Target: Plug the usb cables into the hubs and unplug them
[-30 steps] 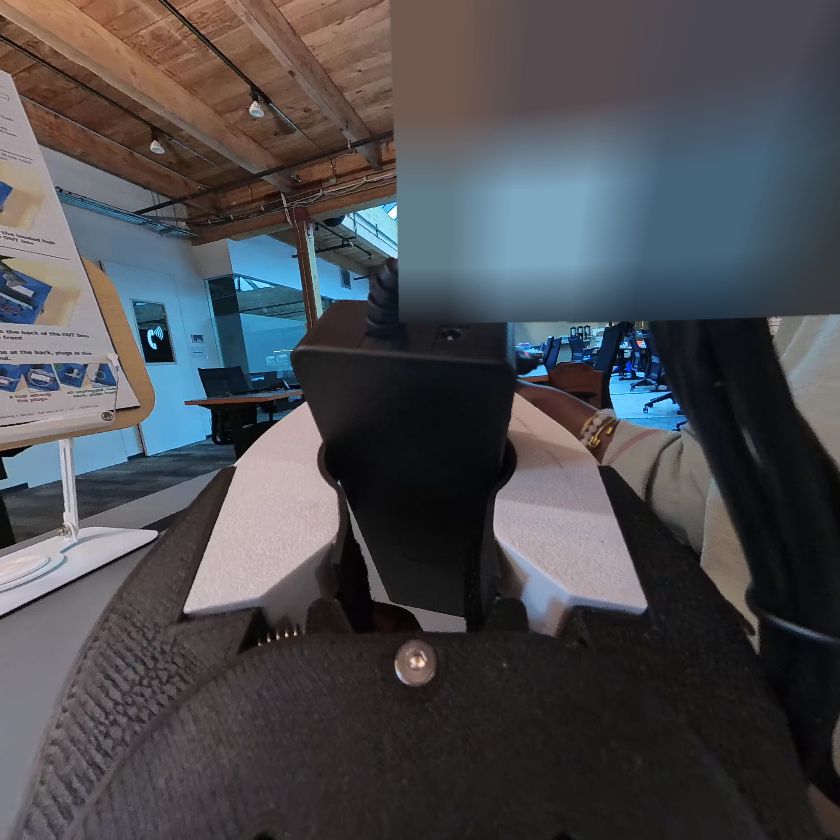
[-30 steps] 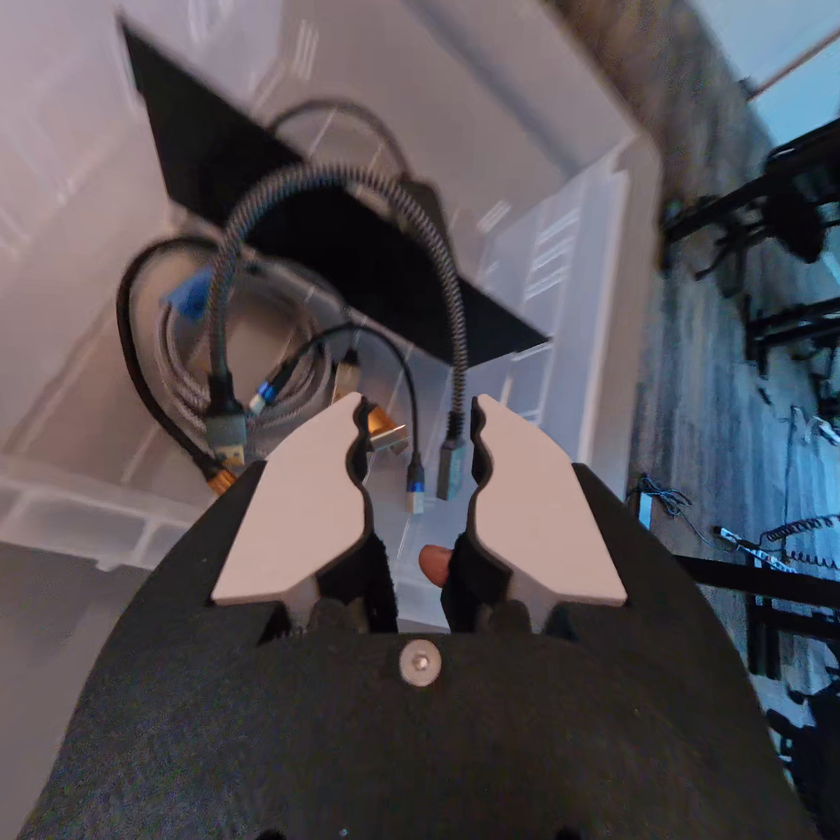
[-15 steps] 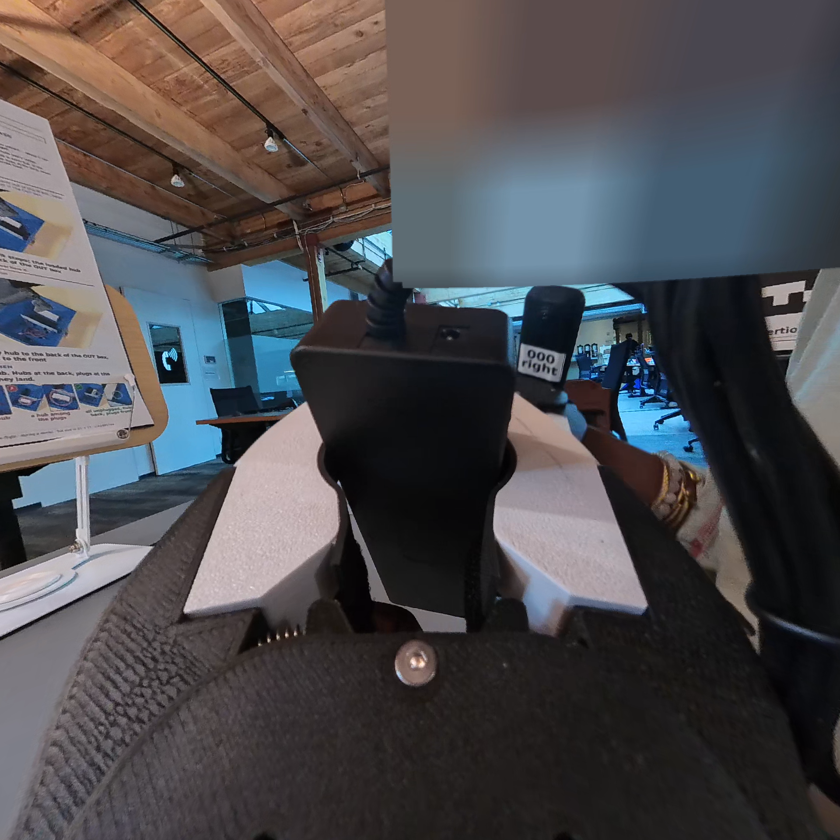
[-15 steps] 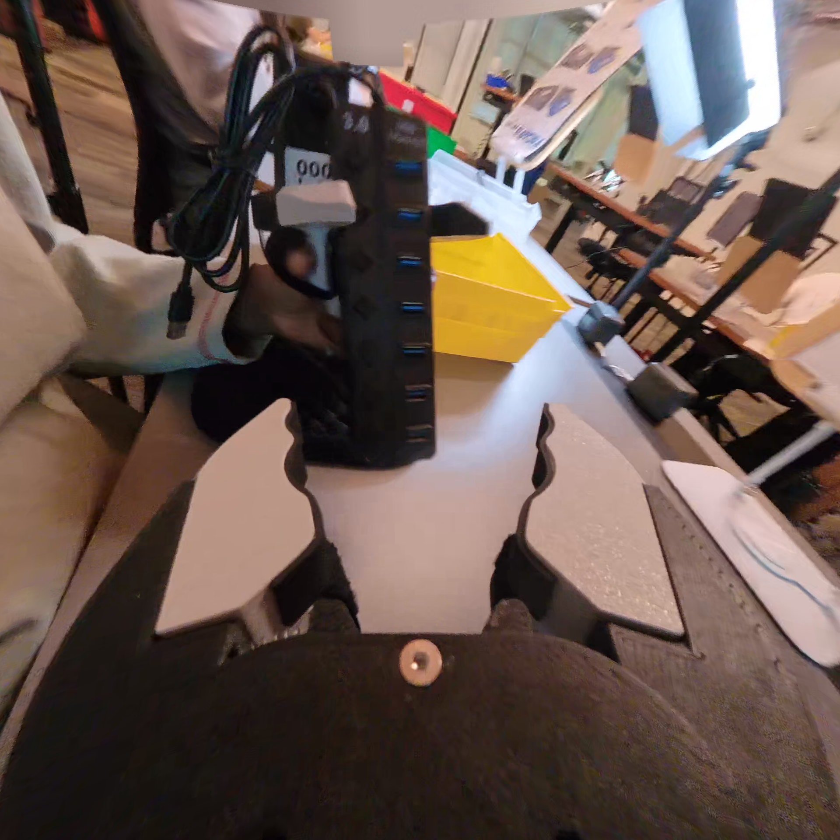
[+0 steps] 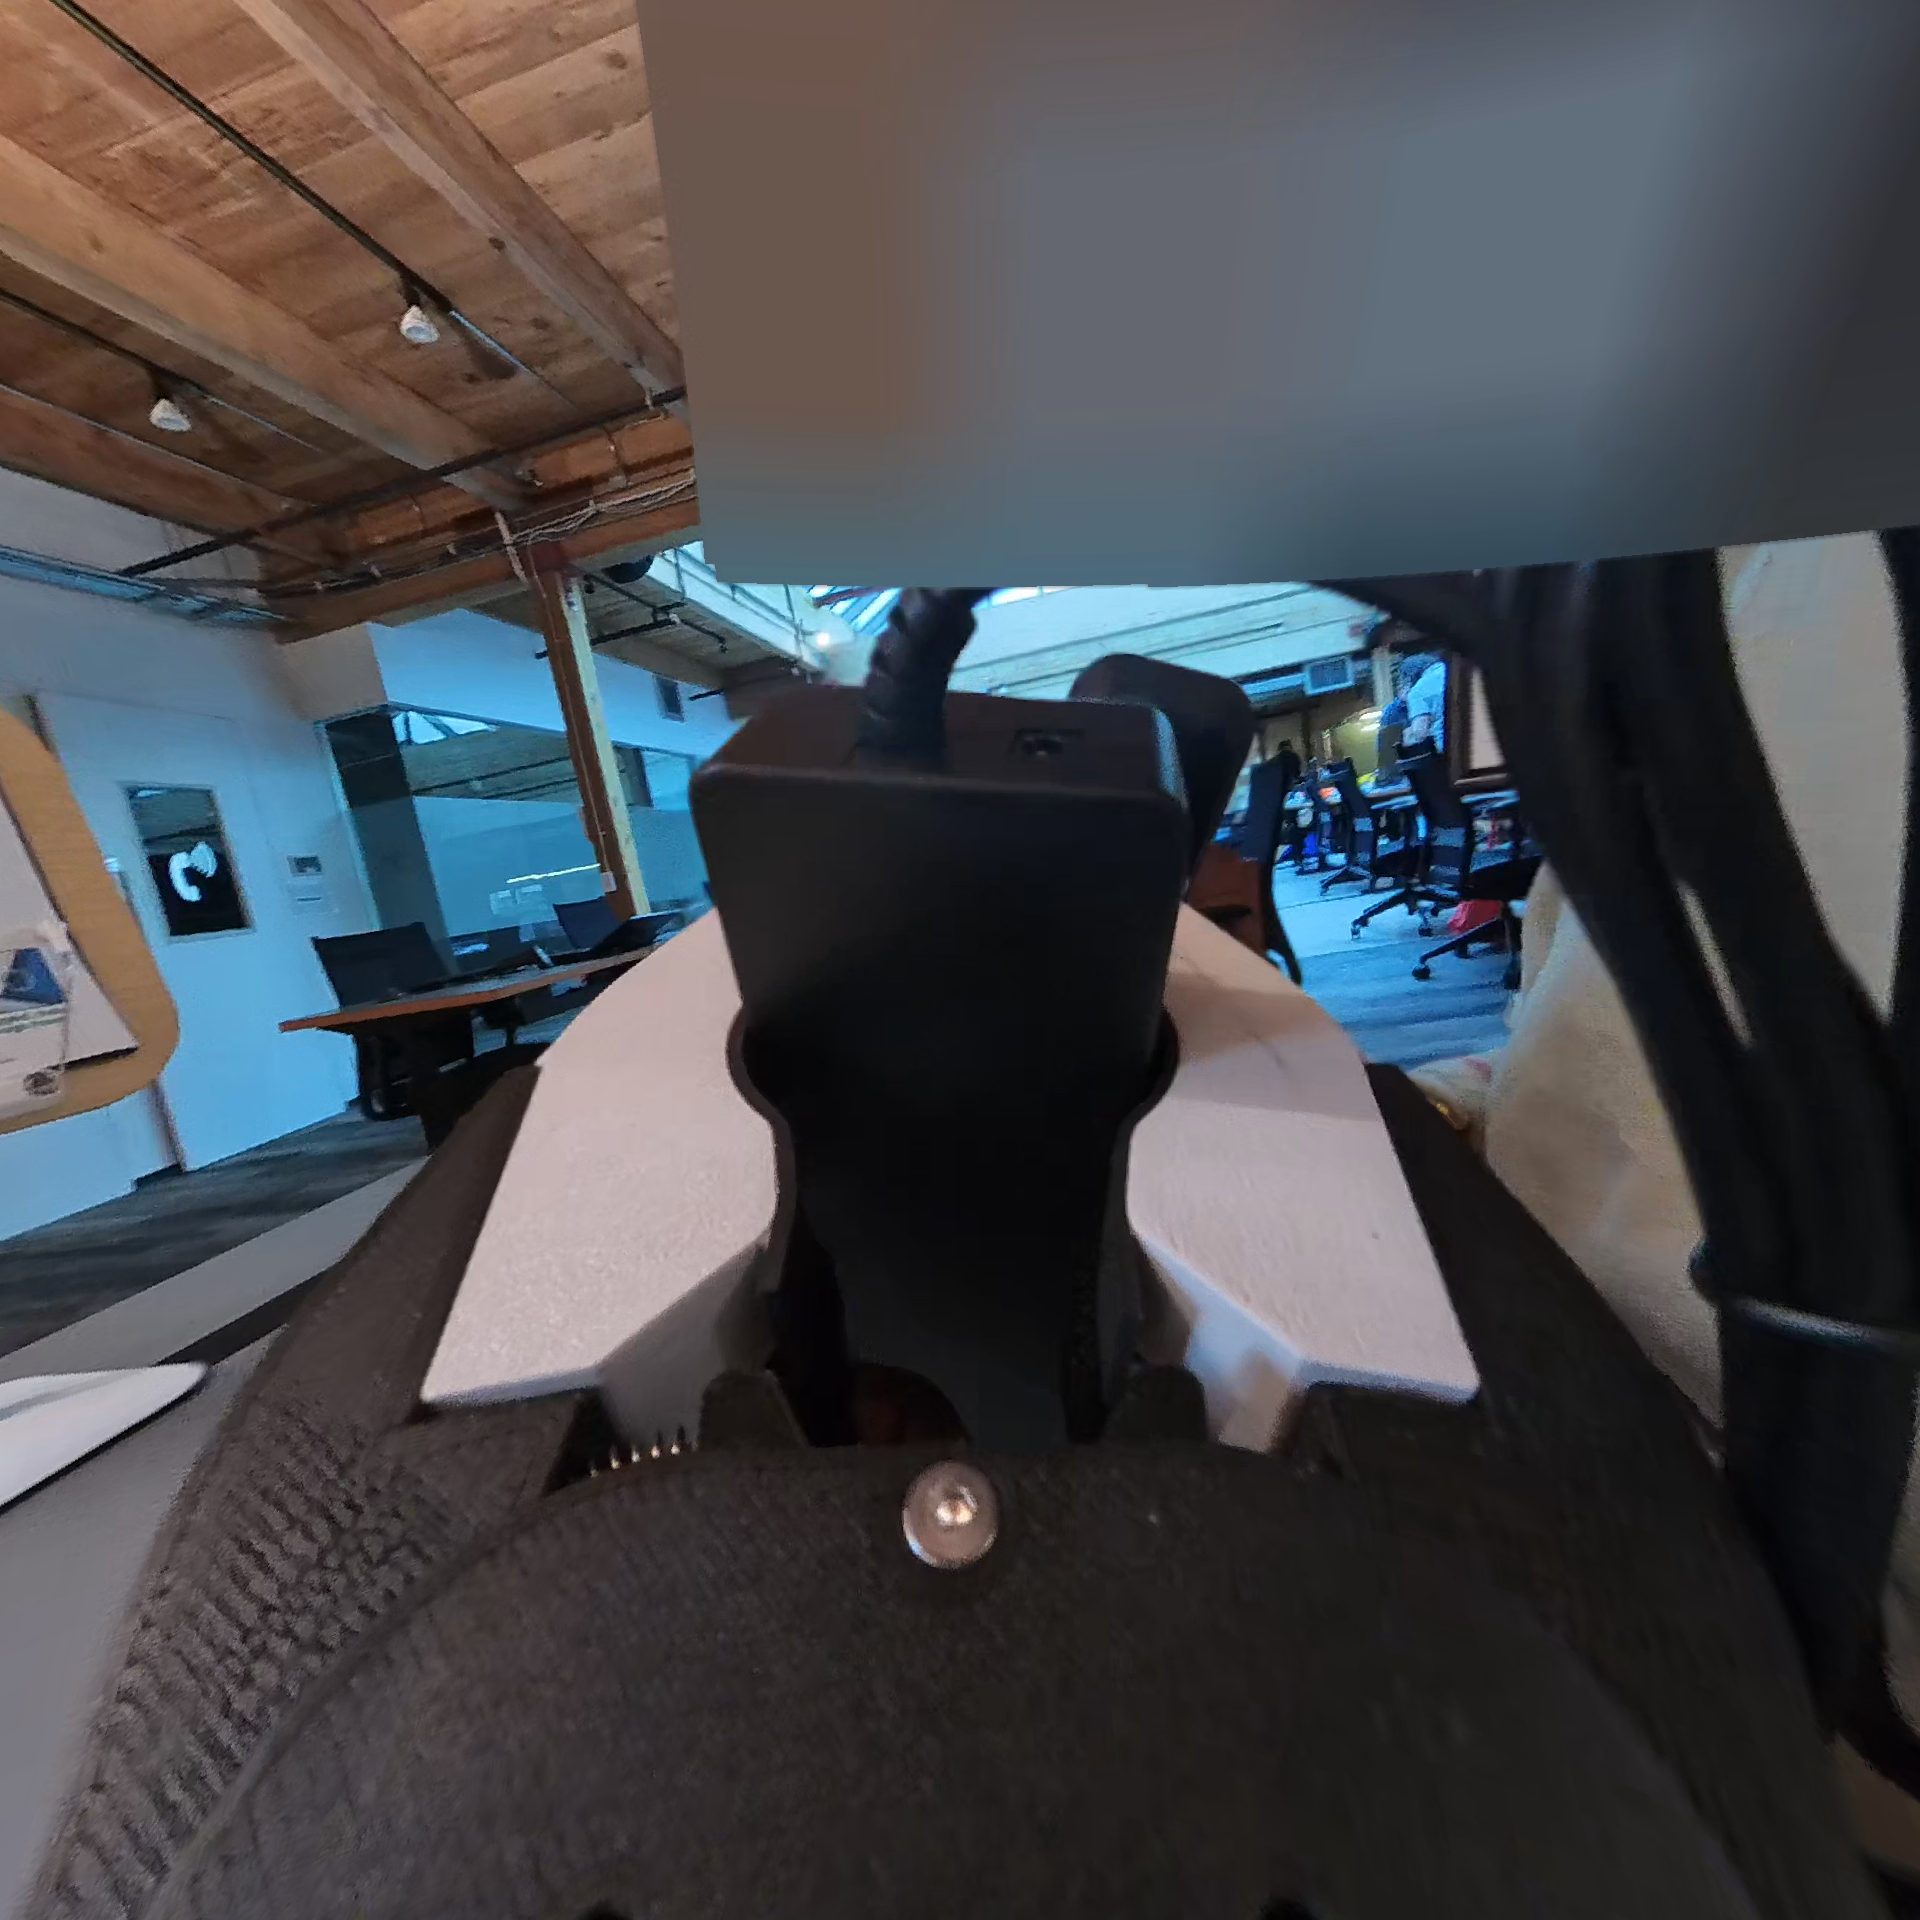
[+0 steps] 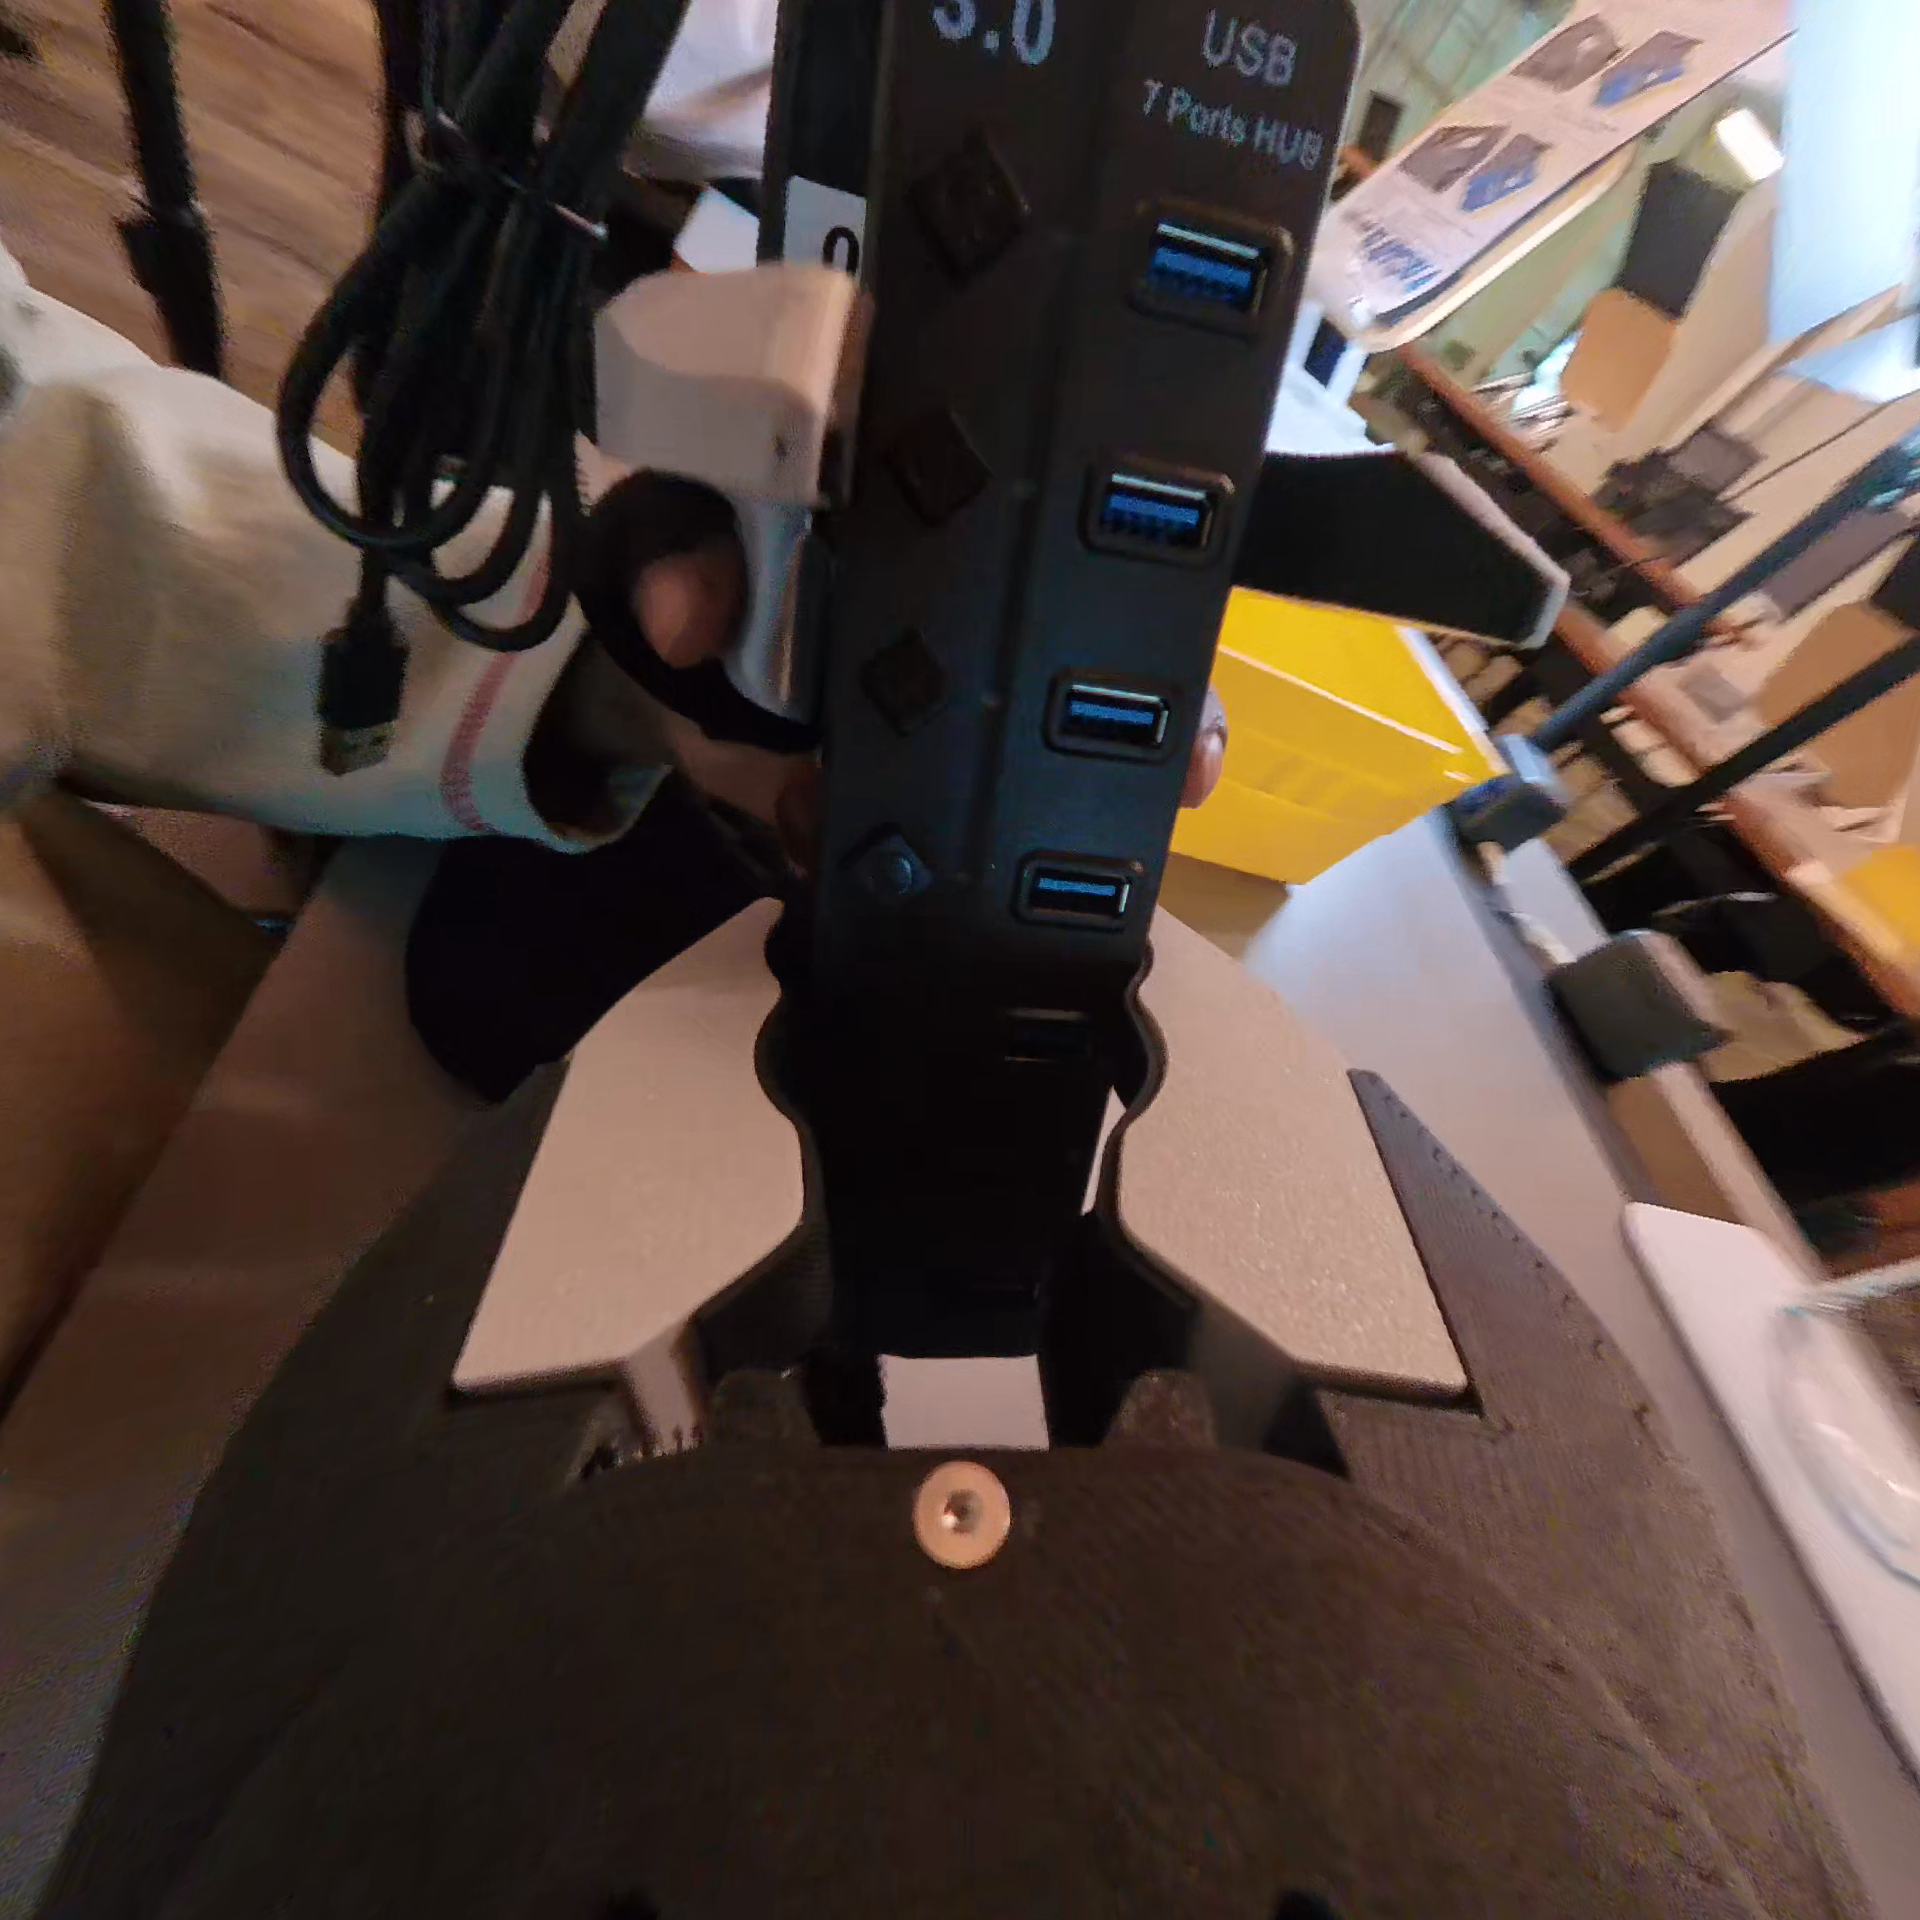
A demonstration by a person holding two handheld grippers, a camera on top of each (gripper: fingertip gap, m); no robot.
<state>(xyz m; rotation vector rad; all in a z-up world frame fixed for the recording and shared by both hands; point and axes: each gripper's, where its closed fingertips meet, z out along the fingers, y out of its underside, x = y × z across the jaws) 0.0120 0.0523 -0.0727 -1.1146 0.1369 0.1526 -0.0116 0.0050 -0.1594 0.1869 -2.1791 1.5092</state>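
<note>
A black multi-port USB hub (image 6: 1039, 520) with blue ports is held upright in the air. My left gripper (image 5: 951, 997) is shut on the hub's (image 5: 935, 852) cable end, and one of its white fingers (image 6: 717, 374) shows in the right wrist view. My right gripper (image 6: 956, 997) is shut on the hub's lower end, with a finger pressed on each side. The hub's own black cable (image 6: 447, 312) hangs bundled at the left with its plug (image 6: 353, 707) loose. It also shows in the left wrist view (image 5: 1714, 935). No other USB cable is in view.
A yellow bin (image 6: 1330, 727) stands behind the hub on the grey table (image 6: 1403, 987). An instruction board (image 6: 1507, 156) on a white base (image 6: 1787, 1403) stands at the right. A person's pale sleeve (image 6: 208, 623) is at the left.
My right gripper left the clear bin of cables, swung over to the hub with its jaws wide, and has closed on the hub's lower end. My left gripper kept its hold and turned a little.
</note>
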